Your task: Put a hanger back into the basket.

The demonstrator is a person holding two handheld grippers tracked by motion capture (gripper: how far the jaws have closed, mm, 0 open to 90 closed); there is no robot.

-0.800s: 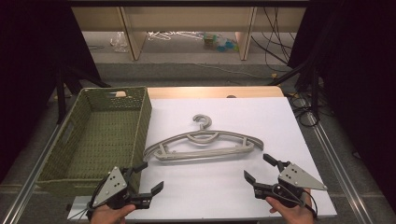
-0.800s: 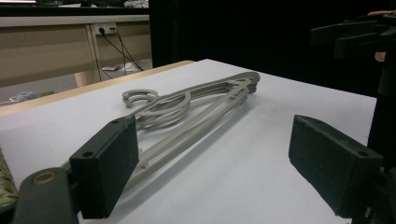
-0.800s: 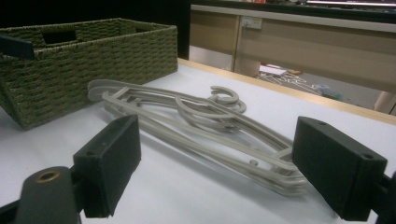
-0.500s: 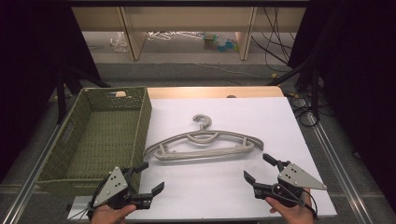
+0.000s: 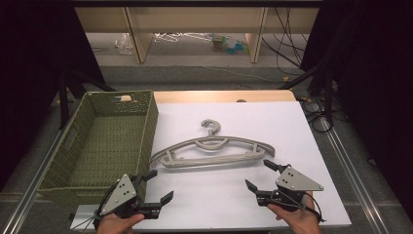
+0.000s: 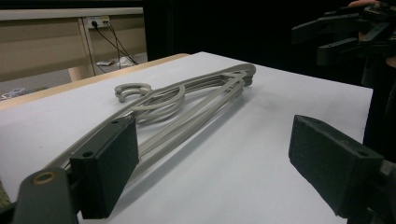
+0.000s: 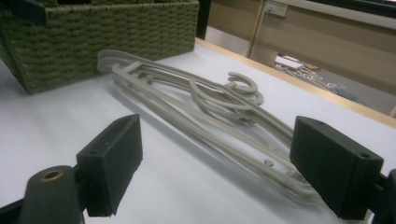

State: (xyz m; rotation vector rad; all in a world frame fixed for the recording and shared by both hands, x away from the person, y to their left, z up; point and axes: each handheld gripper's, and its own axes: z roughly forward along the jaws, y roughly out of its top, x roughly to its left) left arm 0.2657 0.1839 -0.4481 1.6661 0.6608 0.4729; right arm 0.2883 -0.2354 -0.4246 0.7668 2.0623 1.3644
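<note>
The grey plastic hanger (image 5: pixel 213 151) lies just ahead of both spread, empty grippers; likely light, stiff, slippery; its straight bar suits pinching.

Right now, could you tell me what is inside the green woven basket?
The green woven basket holds nothing on its visible woven floor; its near wall hides the strip of floor just behind it.

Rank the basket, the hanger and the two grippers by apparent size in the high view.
1. green woven basket
2. grey hanger
3. left gripper and right gripper: alike, unranked.
</note>
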